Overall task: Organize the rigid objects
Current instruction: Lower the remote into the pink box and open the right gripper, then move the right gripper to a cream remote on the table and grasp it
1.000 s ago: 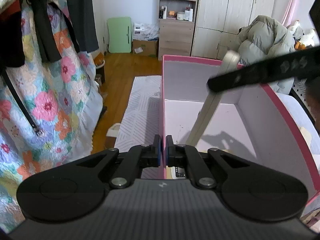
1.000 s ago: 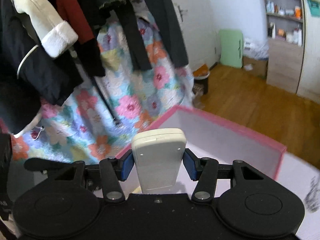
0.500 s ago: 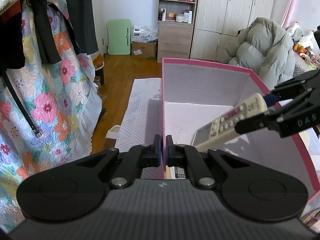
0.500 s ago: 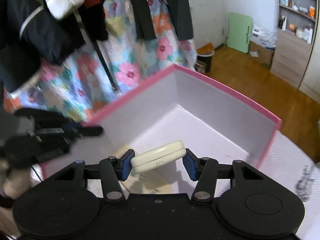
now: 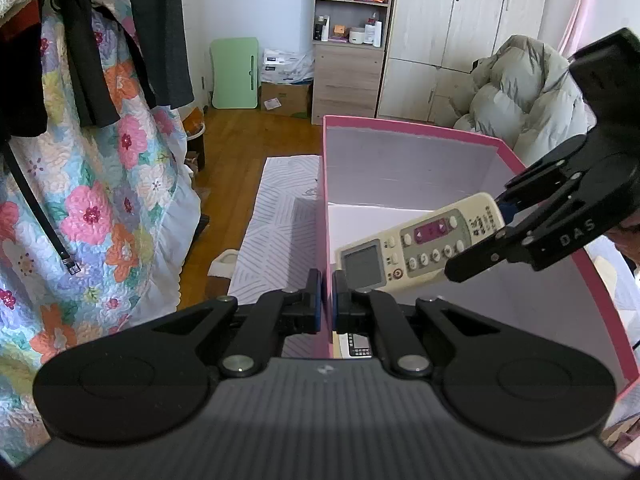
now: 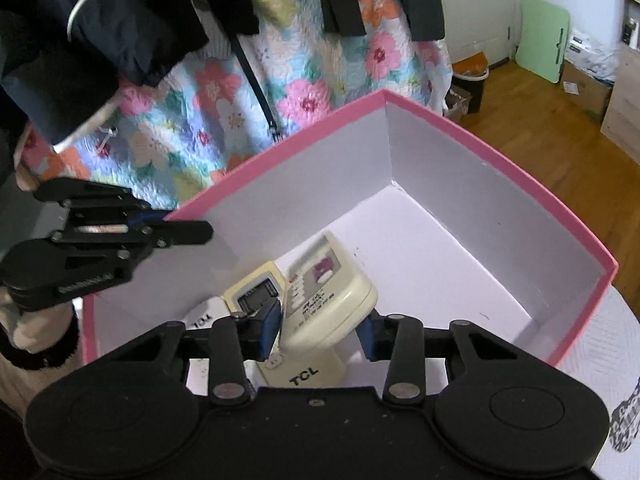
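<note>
Lowering remote (image 6: pixel 332 300) into pink box (image 6: pixel 500 148), prob. gripped.

"TCL" in black on cream plastic remote (image 6: pixel 304 368) lying in pink box; "TCL" again on white remote (image 6: pixel 204 318) beside it. "DAS" in raised letters on black right tool (image 5: pixel 576 236).

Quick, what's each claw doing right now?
Left claw: closed on the pink box wall.
Right claw: just been closing, gripping the cream remote.

Black tongs (image 6: pixel 318 332), blue pads (image 6: pixel 269 326), silver screws, "DAS" lettering.
</note>
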